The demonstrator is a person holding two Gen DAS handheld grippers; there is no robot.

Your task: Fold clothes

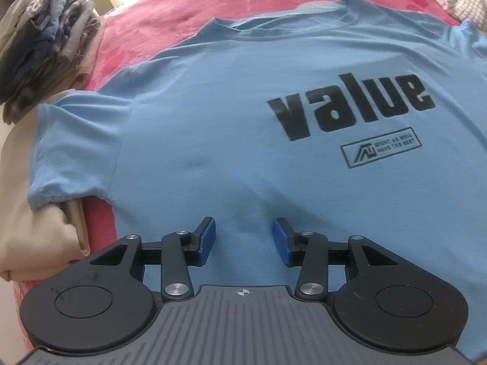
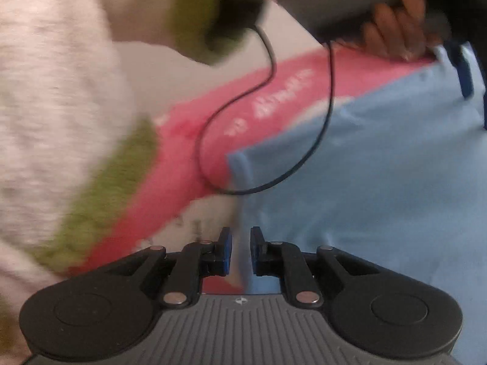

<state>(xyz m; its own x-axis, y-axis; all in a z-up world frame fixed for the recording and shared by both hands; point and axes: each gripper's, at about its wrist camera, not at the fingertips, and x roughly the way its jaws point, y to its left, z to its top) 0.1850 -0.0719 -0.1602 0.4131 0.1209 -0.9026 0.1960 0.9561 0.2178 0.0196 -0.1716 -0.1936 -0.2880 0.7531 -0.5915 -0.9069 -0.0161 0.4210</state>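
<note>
A light-blue tee (image 1: pixel 243 127) lies spread flat on the red bed (image 1: pixel 170 12), black "value" print up, collar far; its hem looks unfolded.

The left wrist camera sits low behind the left gripper (image 1: pixel 244 240) and looks along the blue T-shirt (image 1: pixel 274 106) toward its collar, very close to the cloth. The right wrist camera rides behind the right gripper (image 2: pixel 241 251), low at the shirt's edge (image 2: pixel 380 182), looking sideways toward the person's hand (image 2: pixel 395 30). This view is blurry. Both cameras see the shirt and the red bedspread (image 1: pixel 182 9).
</note>
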